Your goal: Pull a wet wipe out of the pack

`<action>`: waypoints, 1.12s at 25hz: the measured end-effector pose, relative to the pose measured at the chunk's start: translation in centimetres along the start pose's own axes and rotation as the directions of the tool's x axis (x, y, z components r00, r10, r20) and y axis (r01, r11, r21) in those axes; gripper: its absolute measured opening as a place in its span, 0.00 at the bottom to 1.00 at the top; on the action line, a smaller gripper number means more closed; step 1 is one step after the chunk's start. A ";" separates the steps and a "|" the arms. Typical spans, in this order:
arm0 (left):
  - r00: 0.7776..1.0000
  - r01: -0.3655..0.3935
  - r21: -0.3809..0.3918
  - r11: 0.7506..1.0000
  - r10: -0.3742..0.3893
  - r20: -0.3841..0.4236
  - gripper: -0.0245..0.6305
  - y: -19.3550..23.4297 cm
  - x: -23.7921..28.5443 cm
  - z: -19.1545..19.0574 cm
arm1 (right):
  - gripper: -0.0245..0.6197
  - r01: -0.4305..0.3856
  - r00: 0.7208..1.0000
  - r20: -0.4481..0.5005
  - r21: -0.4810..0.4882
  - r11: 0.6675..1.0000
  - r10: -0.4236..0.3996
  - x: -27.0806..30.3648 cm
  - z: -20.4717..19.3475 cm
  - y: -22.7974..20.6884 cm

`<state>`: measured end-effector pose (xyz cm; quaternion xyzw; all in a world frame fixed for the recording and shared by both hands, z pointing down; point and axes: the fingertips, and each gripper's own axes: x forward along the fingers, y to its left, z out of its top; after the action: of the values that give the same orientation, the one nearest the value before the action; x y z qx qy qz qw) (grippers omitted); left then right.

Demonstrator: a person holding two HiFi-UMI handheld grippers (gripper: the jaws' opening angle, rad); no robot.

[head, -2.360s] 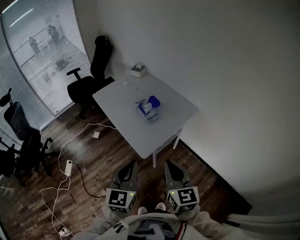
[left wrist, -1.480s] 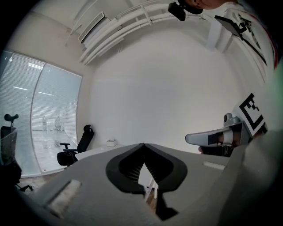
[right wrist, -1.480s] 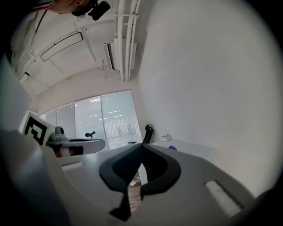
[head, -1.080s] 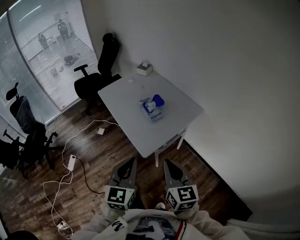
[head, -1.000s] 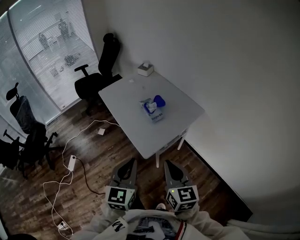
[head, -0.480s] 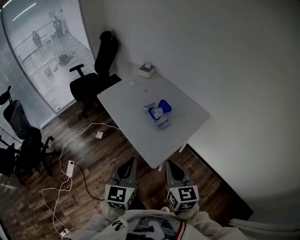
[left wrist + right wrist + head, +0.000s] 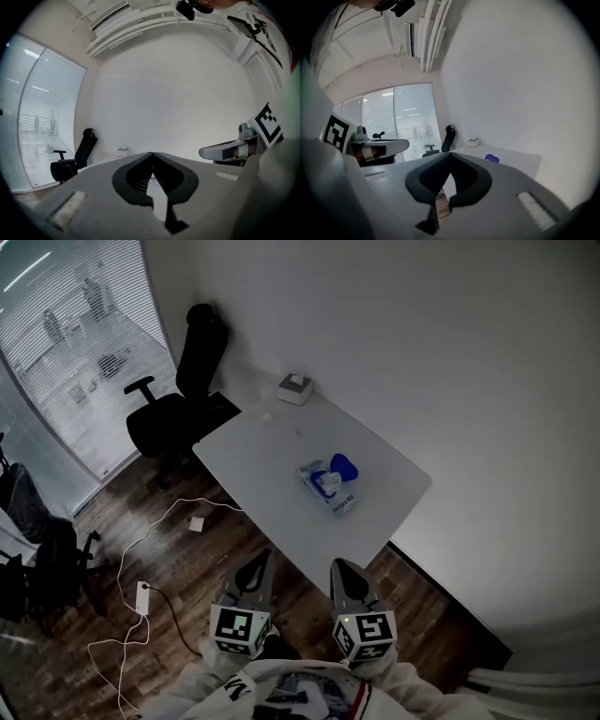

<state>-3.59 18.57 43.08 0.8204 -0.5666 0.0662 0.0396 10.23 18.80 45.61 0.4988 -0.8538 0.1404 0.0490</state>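
1. Wet wipe pack lies flat on the white counter, in its right half, towards the wall side.
2. In the head view its long axis runs diagonally, upper-left to lower-right, roughly parallel to the counter's wall-side edge.
3. Blue lid is flipped open, on the pack's side facing the wall. Something white shows at the opening; detail too small to read.
4. Left hand-held gripper: jaws together, tips meeting, nothing between them.
5. Right hand-held gripper: jaws together as well, empty.
6. Both grippers are held side by side over the wooden floor, well apart from the pack; the counter's near edge lies between them and it.
7. Tissue box sits at the counter's far corner, well apart from the pack.
8. Black office chair stands just beside the counter's far-left side; a second chair is at the left edge.
9. White cable and power strip are on the floor left of the grippers.
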 end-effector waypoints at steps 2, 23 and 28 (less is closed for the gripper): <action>1.000 0.007 -0.004 1.000 -0.007 0.001 0.04 1.8 0.1 -0.1 | 0.05 0.014 1.000 -0.004 -0.007 1.000 -0.014 1.5 0.1 1.0; 0.980 -0.199 -0.027 0.980 0.199 -0.003 0.04 20.5 -6.0 -1.7 | 0.05 -0.193 0.979 -0.073 -0.064 0.979 0.188 15.5 -0.5 17.4; 0.969 -0.246 -0.046 0.968 0.245 -0.024 0.04 22.7 -6.1 -3.2 | 0.05 -0.224 0.972 -0.095 -0.071 0.972 0.217 17.5 -0.8 18.3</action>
<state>-27.18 16.61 45.11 0.7422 -0.6646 0.0644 0.0563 -14.34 12.84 46.80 0.3920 -0.9060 0.1315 0.0903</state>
